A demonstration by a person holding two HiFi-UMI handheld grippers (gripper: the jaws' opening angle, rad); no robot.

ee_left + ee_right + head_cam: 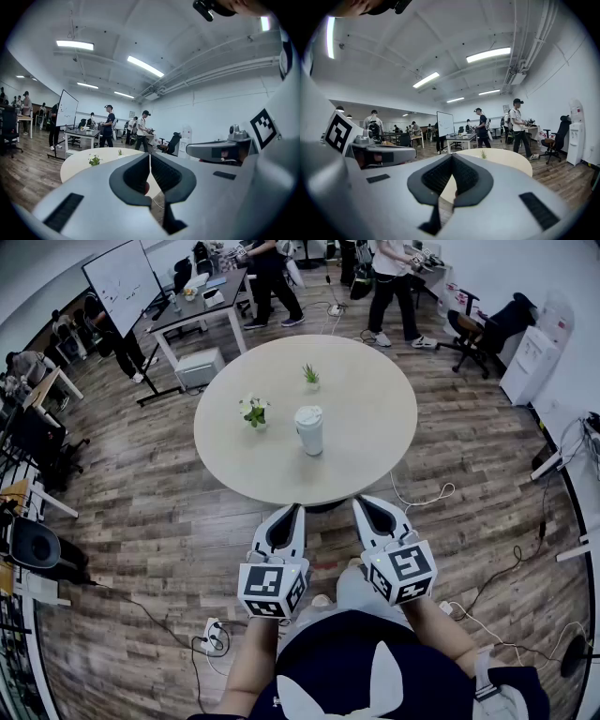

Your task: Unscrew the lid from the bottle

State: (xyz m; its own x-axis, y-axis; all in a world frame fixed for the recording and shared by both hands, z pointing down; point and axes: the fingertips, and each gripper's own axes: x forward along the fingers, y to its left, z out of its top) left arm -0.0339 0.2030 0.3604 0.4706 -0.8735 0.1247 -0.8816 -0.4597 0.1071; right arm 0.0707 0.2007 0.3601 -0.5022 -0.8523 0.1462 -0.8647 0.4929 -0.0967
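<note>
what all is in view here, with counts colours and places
table: one, pale beige, round, mid-floor
bottle: one, white, lid on, upright mid-table
flowering plant: one, green and white, left of bottle
small plant: one, green, on table beyond bottle
whiteboard: one, white, far left
water dispenser: one, white, far right
people: several, dark or white tops, at back
left hand-held gripper: one, grey, shut, empty, short of table
right hand-held gripper: one, grey, shut, empty, beside it
</note>
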